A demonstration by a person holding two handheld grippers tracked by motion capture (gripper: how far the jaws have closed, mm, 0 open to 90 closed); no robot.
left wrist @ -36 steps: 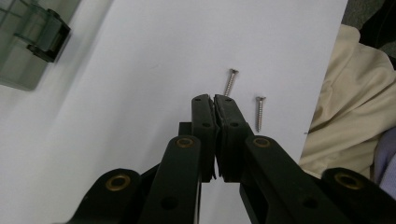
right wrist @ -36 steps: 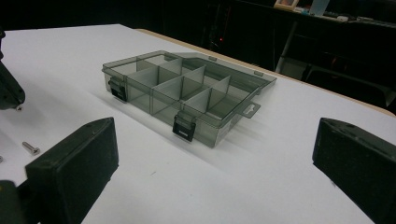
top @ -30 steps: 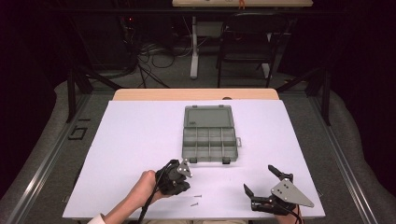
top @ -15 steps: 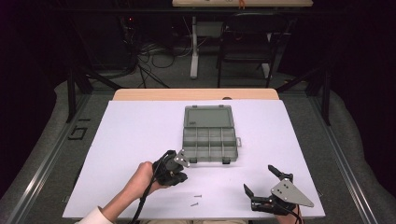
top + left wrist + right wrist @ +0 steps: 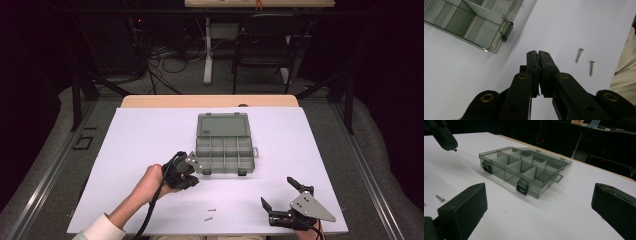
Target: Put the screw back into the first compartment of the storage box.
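Left claw (image 5: 454, 149) pinching what looks like a screw (image 5: 455, 150) – just beside organizer box (image 5: 524, 171)

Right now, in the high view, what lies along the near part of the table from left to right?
Left tool, shut, at the organizer box's corner → two loose screws on the white sheet → right tool, jaws open.

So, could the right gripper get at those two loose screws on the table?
Probably yes. The right gripper stands open near the screws, which lie on the white sheet with nothing between them; the left gripper is off by the box.
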